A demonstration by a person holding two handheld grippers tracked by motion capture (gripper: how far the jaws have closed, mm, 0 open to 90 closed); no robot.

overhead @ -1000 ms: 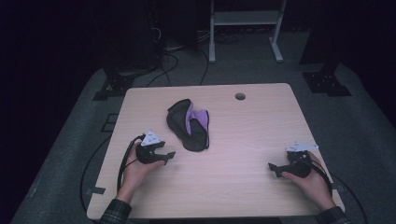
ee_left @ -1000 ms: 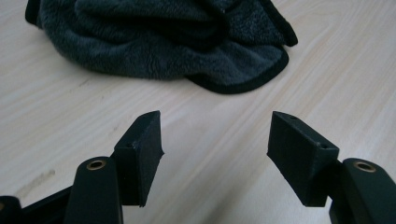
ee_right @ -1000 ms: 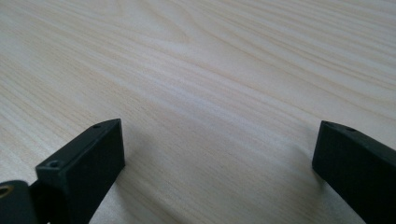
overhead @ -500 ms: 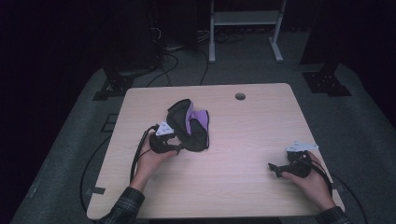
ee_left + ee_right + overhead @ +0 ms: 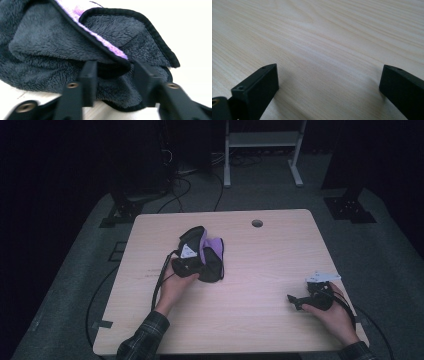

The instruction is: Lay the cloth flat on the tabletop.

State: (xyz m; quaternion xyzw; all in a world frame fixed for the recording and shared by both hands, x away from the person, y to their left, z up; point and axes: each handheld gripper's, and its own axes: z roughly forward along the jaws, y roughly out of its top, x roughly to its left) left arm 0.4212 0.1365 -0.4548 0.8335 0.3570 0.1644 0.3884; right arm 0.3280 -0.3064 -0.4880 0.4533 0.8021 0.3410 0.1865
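Left gripper (image 5: pixel 113 75) jaws, just closing, straddle the cloth (image 5: pixel 62 47) fold

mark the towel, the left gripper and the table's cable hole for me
towel (image 5: pixel 212 255), high view, on its purple inner face.
left gripper (image 5: pixel 113 75), left gripper view, midway between the tips of its jaws, which have just been closing with a fold of the towel between them.
cable hole (image 5: pixel 257 223), high view, its centre.

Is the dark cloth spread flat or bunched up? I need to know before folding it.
Bunched up. The cloth lies crumpled in overlapping folds, its purple side showing between dark layers on the table.
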